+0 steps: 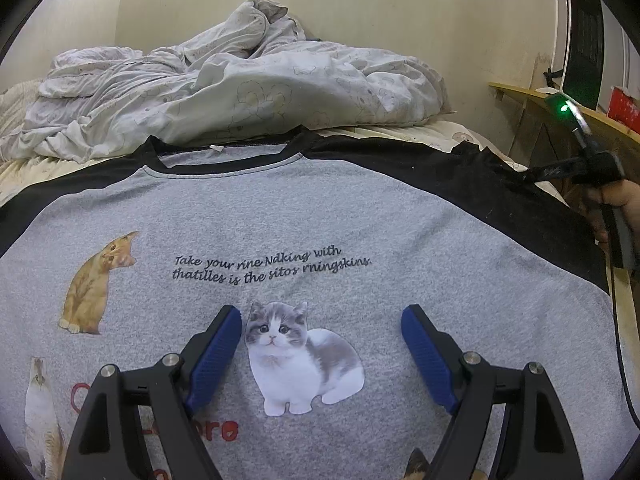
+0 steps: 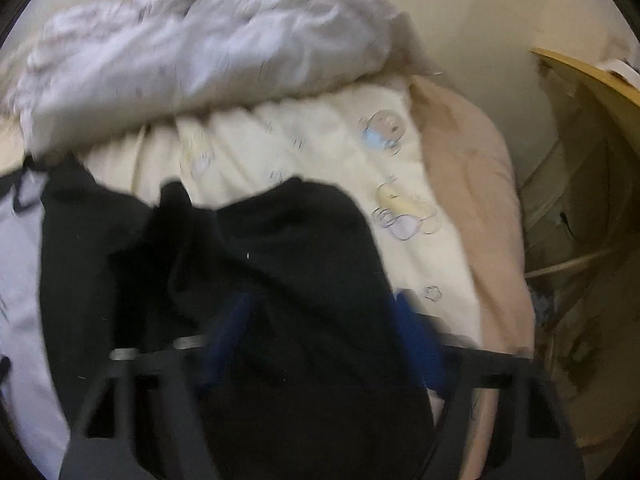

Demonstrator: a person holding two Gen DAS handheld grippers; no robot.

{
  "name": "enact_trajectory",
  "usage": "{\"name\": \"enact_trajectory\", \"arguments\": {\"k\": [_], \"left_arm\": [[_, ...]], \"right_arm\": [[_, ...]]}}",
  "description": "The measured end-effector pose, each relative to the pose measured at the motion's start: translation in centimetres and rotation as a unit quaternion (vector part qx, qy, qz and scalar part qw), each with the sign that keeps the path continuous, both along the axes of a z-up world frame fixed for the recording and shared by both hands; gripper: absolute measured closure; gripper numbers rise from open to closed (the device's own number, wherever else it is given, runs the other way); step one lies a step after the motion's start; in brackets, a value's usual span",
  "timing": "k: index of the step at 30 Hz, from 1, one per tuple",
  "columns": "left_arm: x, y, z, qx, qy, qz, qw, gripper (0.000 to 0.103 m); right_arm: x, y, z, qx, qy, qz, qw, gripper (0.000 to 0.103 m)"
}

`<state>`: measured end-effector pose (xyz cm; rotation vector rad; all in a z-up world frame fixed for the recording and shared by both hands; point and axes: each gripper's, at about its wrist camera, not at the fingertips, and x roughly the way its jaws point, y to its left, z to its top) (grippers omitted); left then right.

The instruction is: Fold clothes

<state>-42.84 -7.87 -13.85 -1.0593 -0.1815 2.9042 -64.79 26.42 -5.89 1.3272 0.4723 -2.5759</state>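
Centrally, a rumpled pale duvet [image 1: 224, 84] lies heaped at the back of the bed [image 2: 328, 148], and before it a grey raglan T-shirt [image 1: 360, 216] with black sleeves and printed kittens lies spread flat, front up. Above the shirt's chest the left gripper [image 1: 322, 322] hovers with its blue pads wide apart, holding nothing. Over the black right sleeve [image 2: 304, 264] (view blurred) the right gripper [image 2: 326, 308] has cloth between its parted fingers; whether it grips cannot be told.

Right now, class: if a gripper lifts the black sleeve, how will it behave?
The black sleeve would probably droop: it is already bunched. It likely tugs the grey T-shirt along, being joined. It looks light.
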Motion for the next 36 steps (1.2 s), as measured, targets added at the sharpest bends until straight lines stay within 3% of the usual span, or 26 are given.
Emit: {"name": "enact_trajectory", "arguments": {"k": [3, 6, 10, 12, 13, 14, 15, 16, 21, 26, 28, 29, 31, 33, 34, 35, 36], "left_arm": [[0.0, 0.0, 0.0, 0.0, 0.0, 0.0, 1.0, 0.02], [0.0, 0.0, -0.1, 0.0, 0.0, 0.0, 1.0, 0.02], [0.0, 0.0, -0.1, 0.0, -0.001, 0.0, 1.0, 0.02], [0.0, 0.0, -0.1, 0.0, -0.001, 0.0, 1.0, 0.02], [0.0, 0.0, -0.1, 0.0, -0.001, 0.0, 1.0, 0.02], [0.0, 0.0, -0.1, 0.0, -0.002, 0.0, 1.0, 0.02], [0.0, 0.1, -0.1, 0.001, -0.002, -0.001, 1.0, 0.02], [0.0, 0.1, -0.1, 0.001, -0.002, -0.001, 1.0, 0.02], [0.0, 0.1, -0.1, 0.001, -0.002, -0.001, 1.0, 0.02], [0.0, 0.1, -0.2, 0.001, -0.003, 0.0, 1.0, 0.02], [0.0, 0.1, -0.2, 0.0, -0.003, 0.0, 1.0, 0.02], [0.0, 0.1, -0.2, -0.001, -0.004, 0.001, 1.0, 0.02], [0.0, 0.1, -0.2, -0.002, -0.004, 0.001, 1.0, 0.02], [0.0, 0.1, -0.2, -0.003, -0.005, 0.001, 1.0, 0.02], [0.0, 0.1, -0.2, -0.004, -0.005, 0.001, 1.0, 0.02], [0.0, 0.1, -0.2, -0.005, -0.006, 0.001, 1.0, 0.02], [0.0, 0.2, -0.2, -0.005, -0.006, 0.001, 1.0, 0.02]], "right_arm": [[-0.4, 1.1, 0.5, 0.012, 0.021, -0.024, 0.999, 0.102], [-0.8, 4.5, 2.2, 0.023, 0.064, -0.095, 0.993, 0.103], [-2.8, 8.2, 0.7, 0.014, 0.019, -0.157, 0.987, 0.103], [-3.0, 8.4, 0.3, 0.059, 0.028, -0.171, 0.983, 0.1], [-2.9, 9.0, 0.4, 0.053, 0.032, -0.176, 0.982, 0.1], [-2.5, 9.7, 0.8, 0.024, 0.033, -0.178, 0.983, 0.096], [-2.1, 10.5, 1.2, -0.004, 0.035, -0.18, 0.983, 0.081], [-1.7, 11.1, 1.6, -0.031, 0.036, -0.18, 0.982, 0.077], [2.9, 11.2, 1.7, -0.103, 0.016, -0.124, 0.987, 0.076], [7.9, 12.3, 1.3, -0.198, -0.014, -0.072, 0.977, 0.069], [9.0, 12.6, 1.2, -0.211, -0.015, -0.049, 0.976, 0.062], [9.4, 12.5, 1.1, -0.211, -0.018, -0.038, 0.977, 0.053], [9.9, 12.4, 1.0, -0.204, -0.017, -0.026, 0.978, 0.05], [10.1, 12.3, 0.9, -0.193, -0.013, -0.021, 0.981, 0.052], [10.3, 12.3, 0.8, -0.187, -0.011, -0.018, 0.982, 0.06], [10.4, 12.3, 0.8, -0.182, -0.009, -0.016, 0.983, 0.095], [10.5, 12.2, 0.7, -0.176, -0.007, -0.013, 0.984, 0.098]]}}
